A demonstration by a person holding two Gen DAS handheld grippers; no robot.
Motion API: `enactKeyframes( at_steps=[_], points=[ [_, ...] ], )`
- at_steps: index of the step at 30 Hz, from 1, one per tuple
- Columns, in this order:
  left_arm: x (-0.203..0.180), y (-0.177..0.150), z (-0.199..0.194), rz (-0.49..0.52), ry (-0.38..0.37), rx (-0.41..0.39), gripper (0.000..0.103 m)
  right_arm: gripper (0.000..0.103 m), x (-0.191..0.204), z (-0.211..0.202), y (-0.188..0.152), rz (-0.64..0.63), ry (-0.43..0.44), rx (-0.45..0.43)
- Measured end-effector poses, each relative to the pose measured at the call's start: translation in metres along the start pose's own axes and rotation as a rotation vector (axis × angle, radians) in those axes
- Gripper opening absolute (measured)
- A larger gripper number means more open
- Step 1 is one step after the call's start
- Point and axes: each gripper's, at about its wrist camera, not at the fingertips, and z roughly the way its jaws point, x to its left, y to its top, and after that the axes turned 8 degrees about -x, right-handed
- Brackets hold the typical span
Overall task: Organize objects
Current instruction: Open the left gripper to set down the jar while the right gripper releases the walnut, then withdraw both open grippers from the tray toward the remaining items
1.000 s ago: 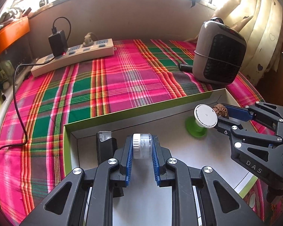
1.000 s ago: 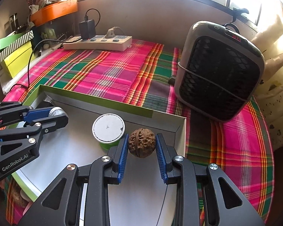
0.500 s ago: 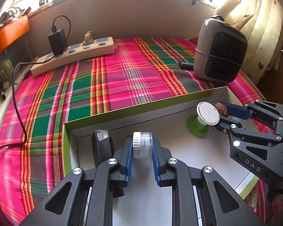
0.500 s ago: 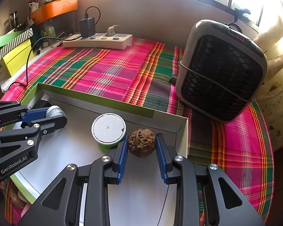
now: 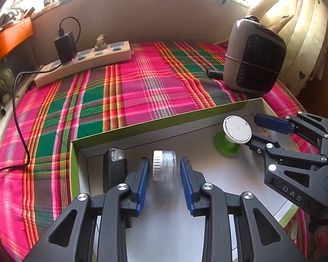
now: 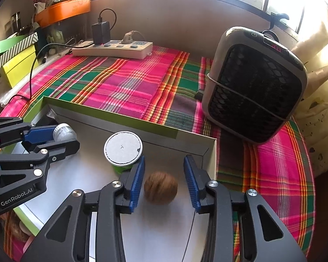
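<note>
Walnut (image 6: pixel 160 186) loose between opening right claw (image 6: pixel 164 182) pads, perhaps touching none

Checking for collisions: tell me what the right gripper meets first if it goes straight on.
Probably the walnut, lying loose between the right gripper's opening jaws; beyond it, the box wall. Depth is unclear.

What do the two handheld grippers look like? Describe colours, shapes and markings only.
The left gripper and the right gripper share one build: matte black plastic linkage arms with triangular cut-outs, silver round bolt heads at the pivots, and ribbed blue finger pads. White lettering reads "GenRobot.AI" on the left, "DAS" on the right. No sleeves or cables show.
</note>
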Motion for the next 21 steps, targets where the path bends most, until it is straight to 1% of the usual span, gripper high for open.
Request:
enactKeyframes(
  at_steps=[21],
  points=[
    [0.001,-0.001,-0.012,-0.015,0.011,-0.014,0.031,0.039,-0.001,-0.012,-0.001,0.002,-0.019,-0.021]
  ],
)
